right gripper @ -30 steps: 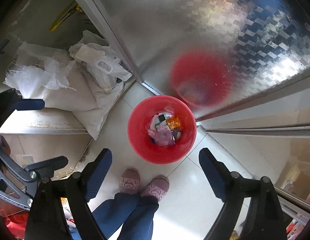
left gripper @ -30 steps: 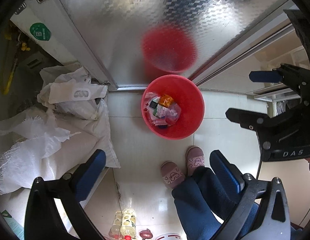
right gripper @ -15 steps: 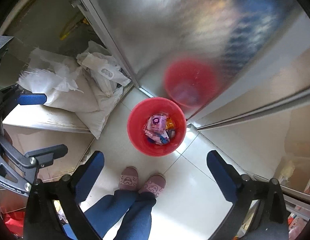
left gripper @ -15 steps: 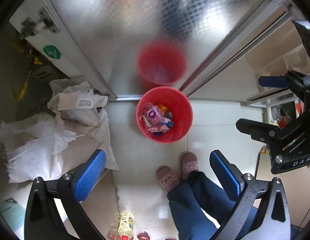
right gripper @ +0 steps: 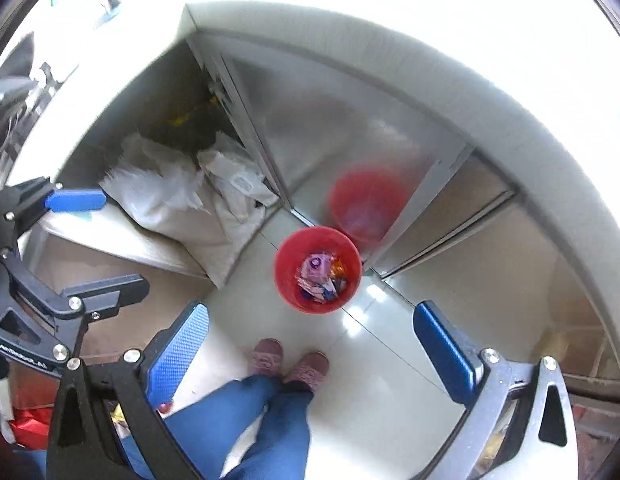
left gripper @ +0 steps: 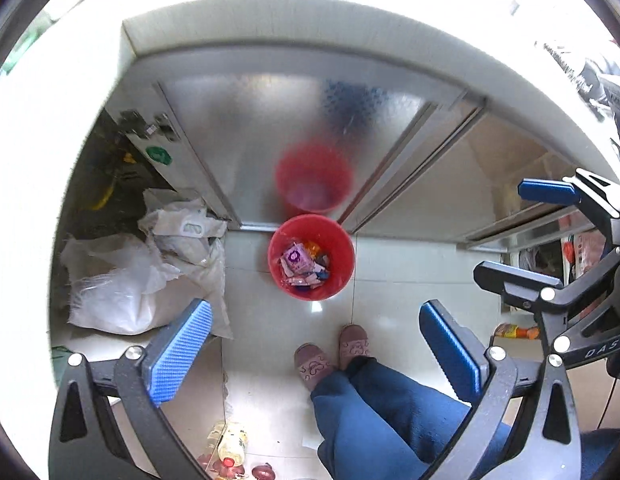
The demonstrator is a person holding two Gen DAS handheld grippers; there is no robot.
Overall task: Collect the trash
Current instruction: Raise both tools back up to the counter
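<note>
A red bucket (left gripper: 342,258) stands on the pale tiled floor against a metal cabinet front, far below both grippers. Several crumpled wrappers (left gripper: 303,266), one pink and purple, lie inside it. In the right wrist view the same red bucket (right gripper: 287,270) holds the wrappers (right gripper: 321,274). My left gripper (left gripper: 314,350) hangs high over the floor, open, with nothing between its blue pads. My right gripper (right gripper: 310,350) is likewise open and empty. Each gripper shows at the edge of the other's view.
White sacks and plastic bags (left gripper: 149,268) are heaped left of the bucket under a white counter edge (left gripper: 310,28). A person's slippered feet (left gripper: 330,354) and blue trouser legs stand just before the bucket. Bottles (left gripper: 229,446) lie on the floor near the bottom edge.
Both grippers have risen well above the floor; the bucket and feet look smaller and the counter edge has come into view. A pink and purple wrapper now lies on top in the bucket.
</note>
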